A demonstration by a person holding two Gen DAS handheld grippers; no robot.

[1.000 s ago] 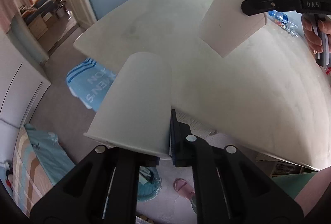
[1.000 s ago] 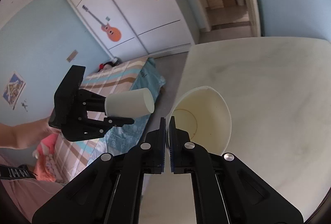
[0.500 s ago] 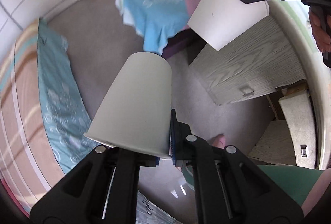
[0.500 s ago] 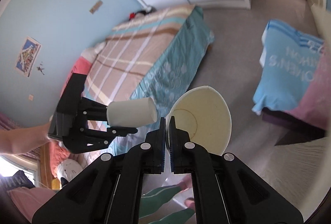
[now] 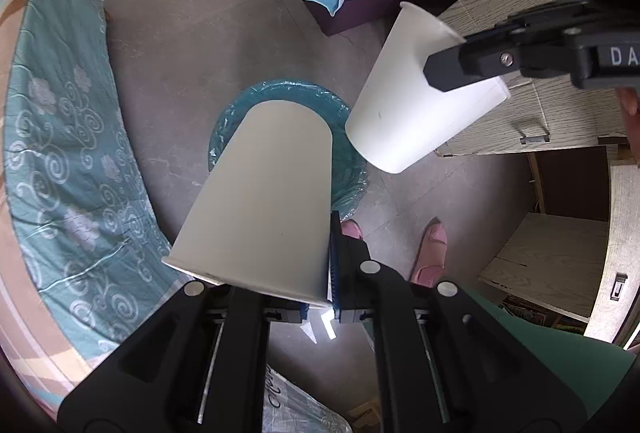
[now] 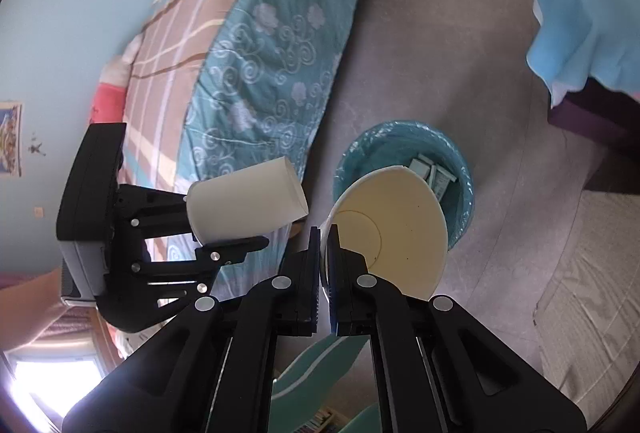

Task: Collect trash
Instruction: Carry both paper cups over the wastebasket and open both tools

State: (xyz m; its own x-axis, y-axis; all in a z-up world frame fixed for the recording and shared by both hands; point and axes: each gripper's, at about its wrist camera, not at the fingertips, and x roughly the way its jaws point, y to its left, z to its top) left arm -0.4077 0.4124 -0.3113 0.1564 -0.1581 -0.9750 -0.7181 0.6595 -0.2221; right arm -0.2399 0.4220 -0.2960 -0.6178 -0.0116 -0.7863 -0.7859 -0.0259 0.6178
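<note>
Left gripper jaws clamped on the rim of a white paper cup, held above the teal-lined trash bin on the floor. Right gripper jaws pinch the wall of a second paper cup, mouth toward the camera, also over the bin. Small packets lie inside. Bed beside the bin.
</note>
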